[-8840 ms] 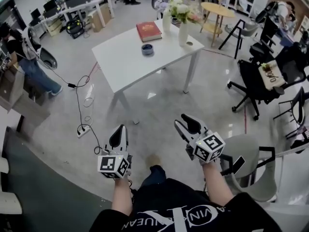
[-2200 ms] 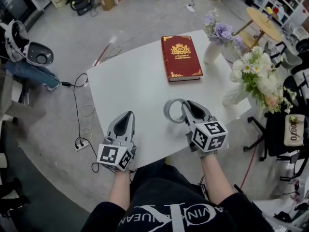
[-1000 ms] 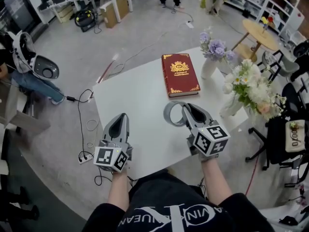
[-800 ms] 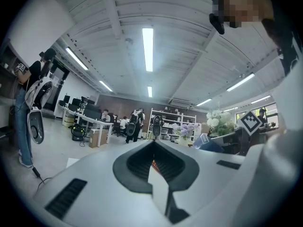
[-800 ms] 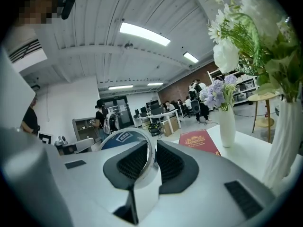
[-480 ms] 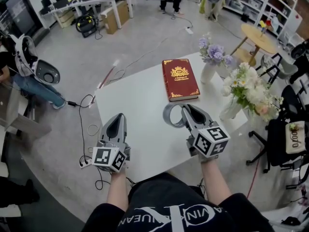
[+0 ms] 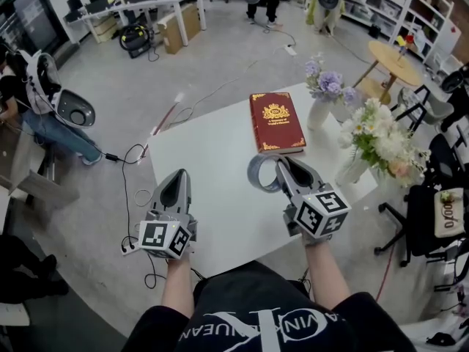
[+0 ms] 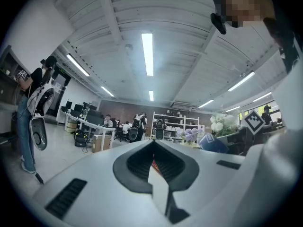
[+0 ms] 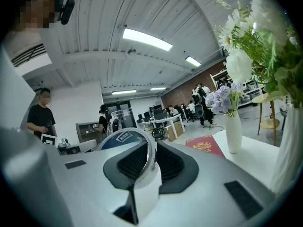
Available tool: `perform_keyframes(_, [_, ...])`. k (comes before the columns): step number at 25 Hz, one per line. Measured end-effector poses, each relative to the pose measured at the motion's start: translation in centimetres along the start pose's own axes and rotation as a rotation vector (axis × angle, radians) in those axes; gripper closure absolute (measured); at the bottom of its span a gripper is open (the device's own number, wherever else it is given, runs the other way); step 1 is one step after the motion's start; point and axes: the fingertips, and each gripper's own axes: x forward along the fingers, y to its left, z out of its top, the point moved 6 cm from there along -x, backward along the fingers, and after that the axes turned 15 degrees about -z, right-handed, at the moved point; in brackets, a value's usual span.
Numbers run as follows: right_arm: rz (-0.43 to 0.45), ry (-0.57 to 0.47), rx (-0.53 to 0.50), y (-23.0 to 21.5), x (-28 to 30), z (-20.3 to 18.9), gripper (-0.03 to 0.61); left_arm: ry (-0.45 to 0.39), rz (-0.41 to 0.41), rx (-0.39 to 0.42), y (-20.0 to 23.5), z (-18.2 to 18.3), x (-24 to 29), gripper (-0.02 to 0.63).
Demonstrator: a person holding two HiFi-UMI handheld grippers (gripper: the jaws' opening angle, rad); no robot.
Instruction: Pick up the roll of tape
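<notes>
Bottom centre of the head view: person in a black printed shirt (image 7: 242, 321), bare forearms reaching up-frame, one tool per hand.

Lower left of centre, the left tool (image 7: 178, 176) is a grey-white two-jaw body with a marker cube, hovering over the near left edge of the white rectangular table (image 7: 212, 141). Its own view shows the jaws closed together with nothing gripped. Only a thin red sliver shows through the hollow between the pads.

Just right of centre, the right tool (image 7: 282, 166) is clenched on the grey ring-shaped roll of tape (image 7: 261, 173). In the right gripper view the roll stands upright on edge. One stretch of its wall is pinched between the black ribbed pads. The rest of the ring sticks out left of the jaws, blue printed core visible inside. In the head view the roll is over the table's near half, apart from the book. Can't tell whether its lower edge clears the tabletop.

Further up, a dark red hardcover book with gold ornament (image 7: 277, 122) lies flat, cover up, toward the far edge. Right of it is a white vase with purple flowers (image 7: 320, 112). Nearer, at the table's right edge, is a second white vase (image 7: 350, 171) with white and pale pink flowers.

Beyond: grey floor (image 7: 220, 57) with cables and a white power strip (image 7: 130, 246) at left, round wooden side table (image 7: 396, 53) upper right.
</notes>
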Motion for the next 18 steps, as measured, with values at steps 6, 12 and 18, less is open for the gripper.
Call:
perform_keyframes(6, [0.009,-0.005,0.002,0.08,0.29,0.17,0.506,-0.004,0.006,0.004,0.31,0.22,0.05,0.611])
perform_keyframes(12, [0.014,-0.006,0.002,0.15,0.44,0.29,0.506,-0.005,0.013,0.0,0.54,0.23,0.11,0.611])
perform_keyframes(18, [0.016,-0.002,0.005,0.12,0.3,0.2,0.506,0.007,0.006,0.003,0.33,0.11,0.28,0.611])
